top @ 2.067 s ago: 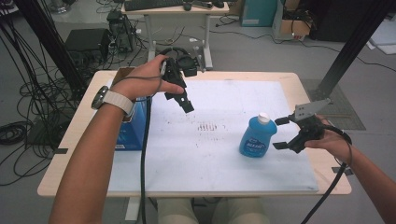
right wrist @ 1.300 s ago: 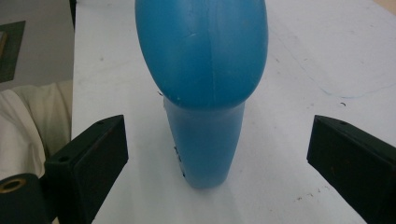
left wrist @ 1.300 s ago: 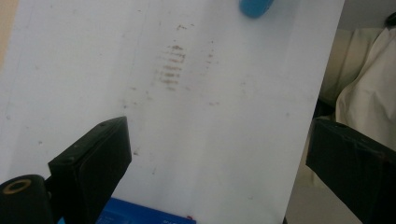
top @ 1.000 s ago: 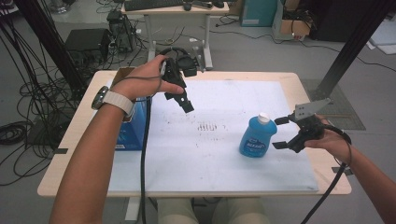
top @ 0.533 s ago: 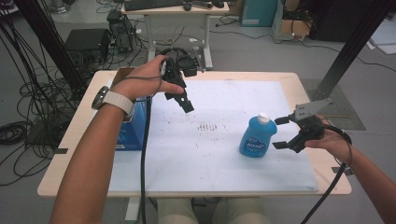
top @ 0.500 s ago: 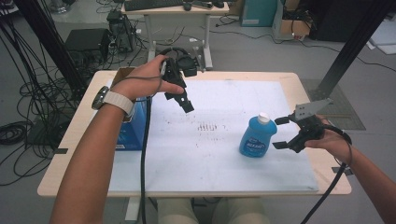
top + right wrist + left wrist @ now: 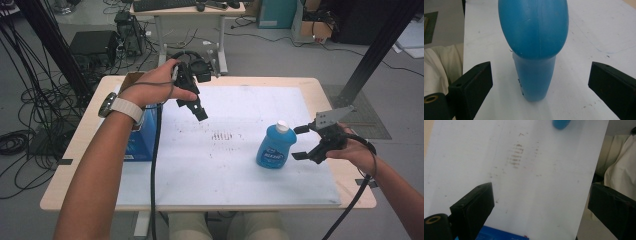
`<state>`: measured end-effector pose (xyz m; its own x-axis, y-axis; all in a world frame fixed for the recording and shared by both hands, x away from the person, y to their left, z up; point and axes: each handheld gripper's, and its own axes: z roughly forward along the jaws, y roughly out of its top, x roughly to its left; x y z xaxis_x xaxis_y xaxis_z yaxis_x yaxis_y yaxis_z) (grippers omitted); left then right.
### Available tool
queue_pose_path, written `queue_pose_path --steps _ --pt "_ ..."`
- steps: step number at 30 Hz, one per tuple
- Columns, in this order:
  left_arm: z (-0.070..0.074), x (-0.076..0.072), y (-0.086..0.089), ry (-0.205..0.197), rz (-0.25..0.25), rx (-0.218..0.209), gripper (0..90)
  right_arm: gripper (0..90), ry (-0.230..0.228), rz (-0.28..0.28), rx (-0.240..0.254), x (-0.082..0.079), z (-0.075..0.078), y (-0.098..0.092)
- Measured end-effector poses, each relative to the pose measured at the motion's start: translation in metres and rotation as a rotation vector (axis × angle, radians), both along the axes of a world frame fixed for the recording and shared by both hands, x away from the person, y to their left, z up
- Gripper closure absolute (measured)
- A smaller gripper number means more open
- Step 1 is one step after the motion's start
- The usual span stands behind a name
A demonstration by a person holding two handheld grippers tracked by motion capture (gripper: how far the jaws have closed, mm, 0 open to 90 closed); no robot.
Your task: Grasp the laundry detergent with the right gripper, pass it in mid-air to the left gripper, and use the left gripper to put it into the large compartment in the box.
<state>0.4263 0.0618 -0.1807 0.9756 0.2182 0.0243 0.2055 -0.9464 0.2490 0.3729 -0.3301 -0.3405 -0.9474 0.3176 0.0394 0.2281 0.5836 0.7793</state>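
Bottle position: the blue bottle (image 7: 273, 147) stood upright on the white mat (image 7: 225, 165), toward the right edge of the tabletop (image 7: 90, 131), white cap up.
Right gripper state: I held the right gripper (image 7: 302, 142) with its jaws wide apart, one on each side of the bottle and touching neither; in the right gripper view the bottle (image 7: 534, 47) sat midway between them.
Left gripper state: I held the left gripper (image 7: 199, 112) raised above the far left part of the mat, jaws apart and empty, well apart from the bottle.
Risk, tipping: I judged the bottle tall and narrow at its base; a jaw that met it first on one side could have pushed it over toward the mat's middle.
Risk, slipping: its rounded plastic wall looked smooth; a high or light clamp could have let it slide or turn between the pads.
Risk, squeezing: a hard clamp could have dented the soft wall; whether the cap was tight I could not tell.
Nearby item: a blue box (image 7: 140, 142) lay at the left edge, clear of this reach.
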Motion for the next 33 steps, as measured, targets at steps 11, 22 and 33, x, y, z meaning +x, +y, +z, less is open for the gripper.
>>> queue_pose_path --steps 11,22,33 --pt "-0.0004 0.0001 0.0004 0.0 0.004 0.001 7.0 5.4 0.001 -0.003 0.003 0.0005 -0.0003 -0.0002" --pt "-0.0007 0.0005 -0.0002 -0.001 0.004 0.003 7.0 5.4 0.007 -0.003 0.002 0.0003 -0.0008 0.0001" --pt "-0.0007 0.0003 0.0003 -0.005 0.005 0.002 7.1 5.4 0.003 -0.001 0.004 0.0008 -0.0014 0.0"
